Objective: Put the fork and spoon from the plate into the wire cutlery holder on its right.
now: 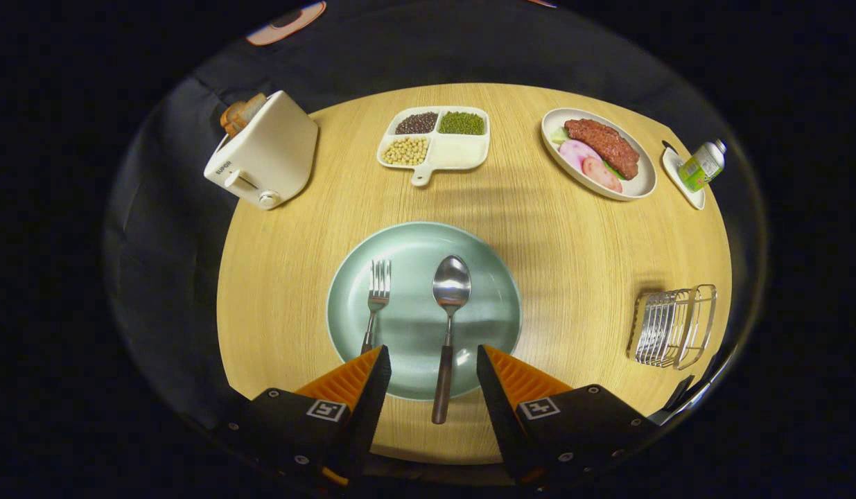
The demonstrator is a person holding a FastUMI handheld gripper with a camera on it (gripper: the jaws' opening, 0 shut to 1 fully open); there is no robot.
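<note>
A pale green plate point(490, 305) lies on the round wooden table just ahead of my fingers. On it a metal fork point(378, 291) lies on the left, its handle running under my left finger. A spoon point(450, 298) with a dark handle lies on the right, and that handle passes between my two fingers, past the plate's near rim. My gripper point(433, 362) hovers above the plate's near edge, open, touching neither utensil. The wire cutlery holder point(674, 326) stands to the right of the plate near the table's edge.
Beyond the plate, a white toaster point(265, 156) with bread stands at the far left. At the far middle lies a divided dish of beans point(434, 138). To the far right sit an oval plate of meat and vegetables point(599, 154) and a small bottle point(703, 165) on a saucer.
</note>
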